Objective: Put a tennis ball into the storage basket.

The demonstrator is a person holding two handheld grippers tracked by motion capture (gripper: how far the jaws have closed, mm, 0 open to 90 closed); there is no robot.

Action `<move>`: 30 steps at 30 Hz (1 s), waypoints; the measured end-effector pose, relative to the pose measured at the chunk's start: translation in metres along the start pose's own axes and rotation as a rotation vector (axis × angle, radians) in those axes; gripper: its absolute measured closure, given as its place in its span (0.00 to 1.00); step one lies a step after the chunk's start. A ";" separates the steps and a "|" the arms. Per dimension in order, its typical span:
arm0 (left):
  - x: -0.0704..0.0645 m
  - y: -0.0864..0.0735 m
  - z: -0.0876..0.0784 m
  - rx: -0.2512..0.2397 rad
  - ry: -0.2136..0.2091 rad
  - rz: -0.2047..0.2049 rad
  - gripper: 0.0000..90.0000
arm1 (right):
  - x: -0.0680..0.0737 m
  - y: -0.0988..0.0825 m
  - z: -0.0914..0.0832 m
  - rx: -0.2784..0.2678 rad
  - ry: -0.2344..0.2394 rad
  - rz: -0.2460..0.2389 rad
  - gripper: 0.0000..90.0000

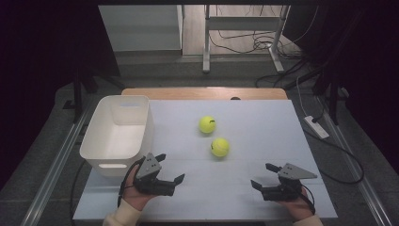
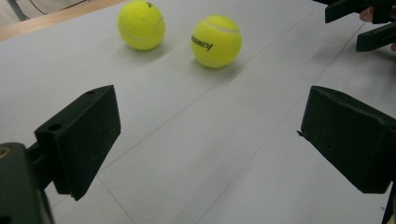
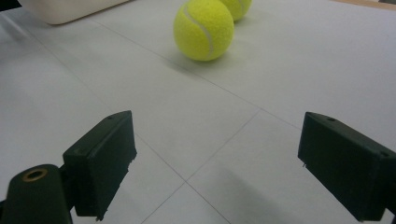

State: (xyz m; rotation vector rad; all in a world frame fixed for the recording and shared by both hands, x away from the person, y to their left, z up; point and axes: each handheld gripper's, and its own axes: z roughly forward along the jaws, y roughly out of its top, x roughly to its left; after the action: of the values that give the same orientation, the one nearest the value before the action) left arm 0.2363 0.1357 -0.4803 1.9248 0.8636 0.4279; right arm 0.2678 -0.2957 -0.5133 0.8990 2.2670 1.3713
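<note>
Two yellow tennis balls lie on the white tabletop: the farther ball and the nearer ball, close together but apart. My left gripper is open near the front edge, left of centre, with nothing between its jaws. In the left gripper view the open gripper faces the nearer ball and the farther ball. My right gripper is open at the front right, also empty. In the right gripper view the gripper points at the nearer ball; the other ball peeks out behind it.
An empty white plastic bin stands at the table's left side, just beyond my left hand; its corner appears in the right gripper view. The right gripper's jaws appear at the top right of the left gripper view. Cables and table legs lie on the floor beyond.
</note>
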 end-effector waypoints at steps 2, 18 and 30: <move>-0.001 0.004 0.002 0.006 -0.001 0.007 0.07 | 0.000 0.001 0.001 0.001 -0.002 -0.004 0.13; -0.001 0.026 0.020 0.028 -0.044 0.004 0.07 | -0.002 0.005 0.005 -0.011 0.005 -0.009 0.13; 0.001 0.041 0.033 0.030 -0.067 -0.002 0.07 | -0.001 0.005 0.005 -0.008 0.005 -0.009 0.13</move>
State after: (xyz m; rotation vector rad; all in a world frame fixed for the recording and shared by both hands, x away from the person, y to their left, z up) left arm 0.2735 0.1036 -0.4612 1.9543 0.8319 0.3490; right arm 0.2736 -0.2917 -0.5114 0.8823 2.2652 1.3790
